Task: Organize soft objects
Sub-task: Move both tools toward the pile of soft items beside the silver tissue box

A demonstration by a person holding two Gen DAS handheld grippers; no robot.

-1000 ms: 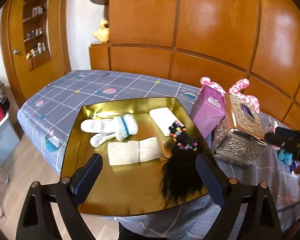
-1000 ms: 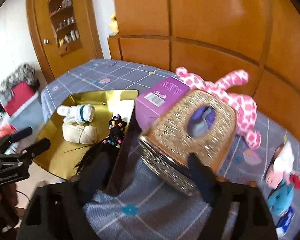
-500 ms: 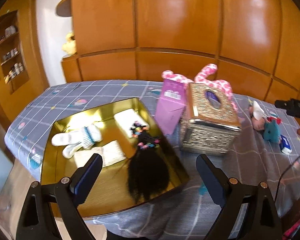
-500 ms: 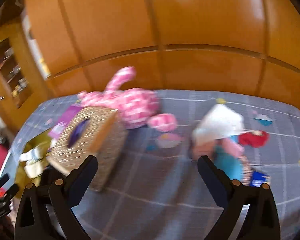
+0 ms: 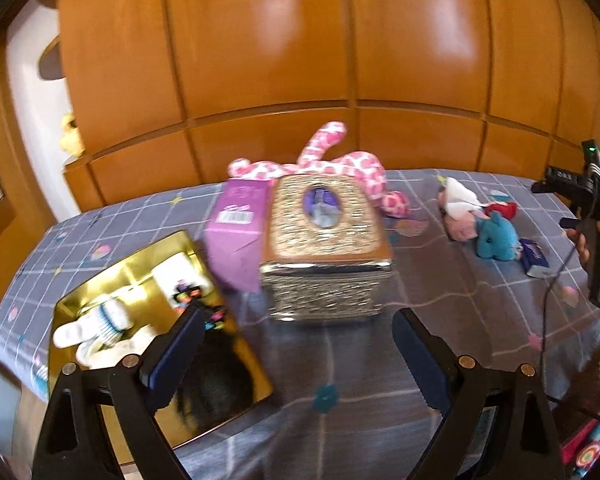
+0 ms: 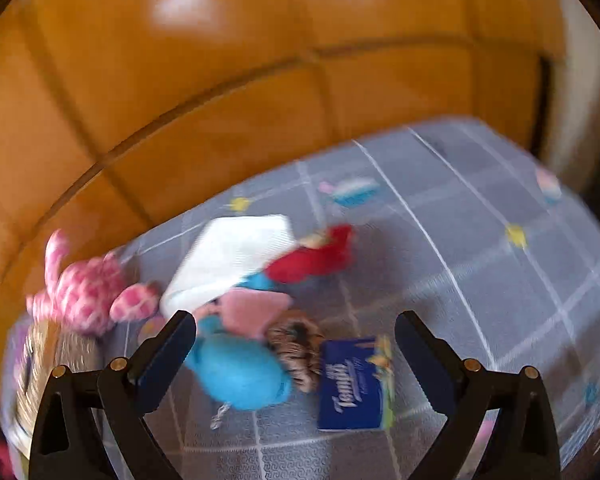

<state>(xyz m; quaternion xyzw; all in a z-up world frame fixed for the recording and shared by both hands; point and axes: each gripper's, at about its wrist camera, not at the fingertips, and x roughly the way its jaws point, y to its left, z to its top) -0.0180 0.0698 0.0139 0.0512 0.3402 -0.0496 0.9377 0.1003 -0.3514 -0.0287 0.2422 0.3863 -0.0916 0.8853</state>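
Observation:
On the grey checked bedspread lies a heap of small soft toys: a teal plush (image 6: 240, 376), a pink one (image 6: 256, 312), a red one (image 6: 312, 256) and a white cloth (image 6: 232, 260). My right gripper (image 6: 296, 356) hangs open just above the teal plush, nothing held. A pink spotted plush (image 5: 332, 168) lies behind the silver tissue box (image 5: 324, 244). My left gripper (image 5: 296, 356) is open and empty over the bedspread in front of that box. A gold tray (image 5: 112, 276) at the left holds white socks (image 5: 100, 320), a folded white cloth and a black hairpiece.
A purple box (image 5: 236, 228) leans against the tissue box. A blue tissue packet (image 6: 352, 384) lies beside the teal plush, with a brown furry item (image 6: 296, 348) next to it. Wooden panelling runs along the far side of the bed. A hand holding the right gripper's handle (image 5: 596, 232) shows at right.
My right gripper swung right from the tissue box to over the toy heap, its jaws opening wide. My left gripper shifted right from the gold tray toward the tissue box.

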